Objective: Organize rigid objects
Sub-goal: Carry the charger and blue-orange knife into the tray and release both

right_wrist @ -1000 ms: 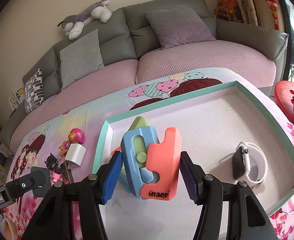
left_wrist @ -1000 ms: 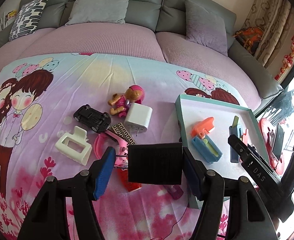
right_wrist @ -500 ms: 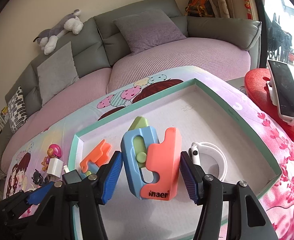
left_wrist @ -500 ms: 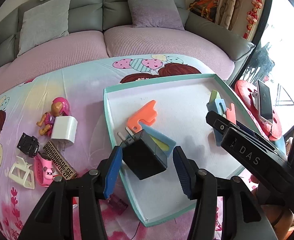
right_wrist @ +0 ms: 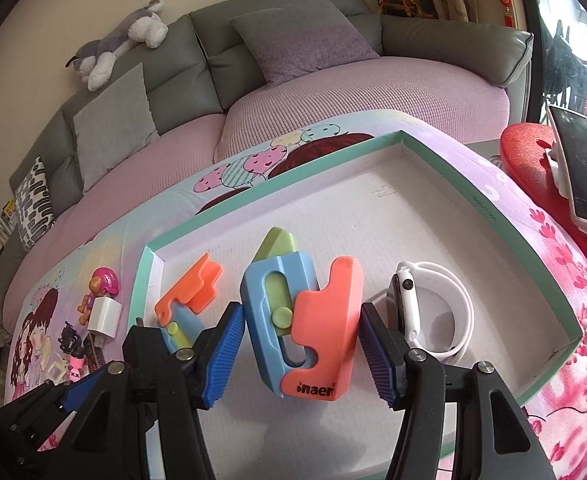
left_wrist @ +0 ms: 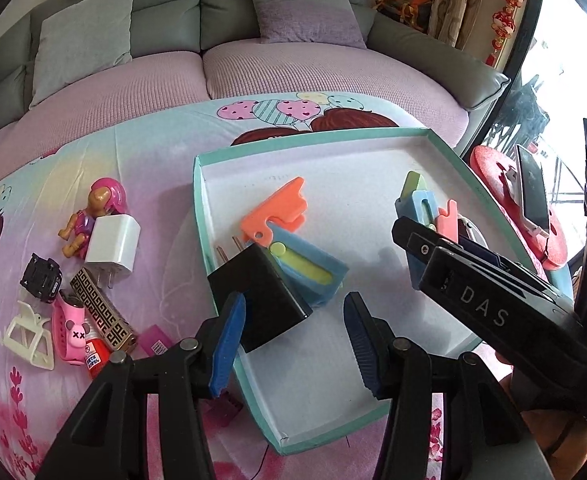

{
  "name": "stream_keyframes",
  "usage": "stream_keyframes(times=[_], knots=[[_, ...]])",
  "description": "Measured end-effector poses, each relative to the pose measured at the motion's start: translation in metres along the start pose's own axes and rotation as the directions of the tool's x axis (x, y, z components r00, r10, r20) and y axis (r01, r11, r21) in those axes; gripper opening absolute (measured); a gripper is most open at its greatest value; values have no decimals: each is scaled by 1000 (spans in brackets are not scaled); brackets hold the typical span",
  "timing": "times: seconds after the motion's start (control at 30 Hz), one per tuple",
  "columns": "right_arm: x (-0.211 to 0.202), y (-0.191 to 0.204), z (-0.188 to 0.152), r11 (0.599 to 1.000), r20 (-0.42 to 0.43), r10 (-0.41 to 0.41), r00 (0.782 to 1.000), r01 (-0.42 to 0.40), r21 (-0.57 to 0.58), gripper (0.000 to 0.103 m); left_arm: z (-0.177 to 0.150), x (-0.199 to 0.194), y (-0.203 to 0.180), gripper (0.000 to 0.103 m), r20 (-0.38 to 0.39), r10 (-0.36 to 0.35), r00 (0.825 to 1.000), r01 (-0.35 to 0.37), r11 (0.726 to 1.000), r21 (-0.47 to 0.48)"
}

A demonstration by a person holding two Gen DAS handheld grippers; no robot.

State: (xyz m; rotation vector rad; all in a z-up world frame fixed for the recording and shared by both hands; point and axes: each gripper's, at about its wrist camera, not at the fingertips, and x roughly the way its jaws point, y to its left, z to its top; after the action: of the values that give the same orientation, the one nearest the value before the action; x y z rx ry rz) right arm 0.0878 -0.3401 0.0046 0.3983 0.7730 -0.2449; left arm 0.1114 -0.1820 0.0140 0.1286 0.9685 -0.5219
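The tray (left_wrist: pixel 433 138) lies on the worktop (left_wrist: pixel 157 152) toward its right edge. In the tray, a folding cutter (left_wrist: pixel 277 210) lies near the left wall and a watch (right_wrist: pixel 433 312) toward the right. Left of the tray lie a white charger (left_wrist: pixel 111 242), toy figure (left_wrist: pixel 97 208) and hair clip (left_wrist: pixel 27 338).

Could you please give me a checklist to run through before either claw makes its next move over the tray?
1. Right claw grips the blue-and-coral toy: ok, both pads press it.
2. Left claw grips the black charger: not ok. Its jaws have just been closing with the charger between them, yet a gap shows at one pad.
3. Black charger fully inside the tray: cannot tell, it overlaps the near wall.
4. Room beside the held toy: not ok, the white watch sits close by the right claw.
5. Cloth cleared: not ok, the white charger and other items remain outside.
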Motion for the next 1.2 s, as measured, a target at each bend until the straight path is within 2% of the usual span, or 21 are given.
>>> stream_keyframes(times=[0.27,0.53,0.6,0.67,0.73,0.9,0.97,1.0,1.03,1.13,1.2], knots=[[2,2,-1,1000,-7,-17,1000,17,-17,62,1,-13,6,53,31,-2,1000,3,1000,-17],[2,8,-1,999,6,-22,1000,22,-35,62,3,-26,24,53,68,20,997,-15,997,-73],[0,9,-1,999,17,-20,1000,21,-41,66,3,-28,29,53,76,30,997,-23,996,-89],[-1,10,-1,999,25,-20,999,21,-46,74,4,-29,35,56,81,42,996,-33,994,-109],[-2,10,0,999,29,-13,999,15,-48,74,4,-30,41,62,86,48,995,-37,991,-132],[-3,10,0,999,33,-14,999,15,-45,75,2,-30,56,63,95,85,992,-66,979,-191],[-2,10,0,999,34,-14,999,15,-41,75,1,-29,62,73,90,109,990,-88,974,-210],[-2,10,0,999,34,-14,999,15,-40,76,1,-28,66,88,86,125,988,-104,970,-221],[-2,10,0,999,34,-14,999,15,-40,79,0,-27,69,91,84,143,986,-120,965,-231],[-2,9,0,999,40,-12,999,14,-40,97,-2,-25,78,92,75,176,981,-151,952,-267],[-3,9,1,999,44,-3,999,5,-39,101,-4,-24,84,94,68,192,979,-165,944,-287]])
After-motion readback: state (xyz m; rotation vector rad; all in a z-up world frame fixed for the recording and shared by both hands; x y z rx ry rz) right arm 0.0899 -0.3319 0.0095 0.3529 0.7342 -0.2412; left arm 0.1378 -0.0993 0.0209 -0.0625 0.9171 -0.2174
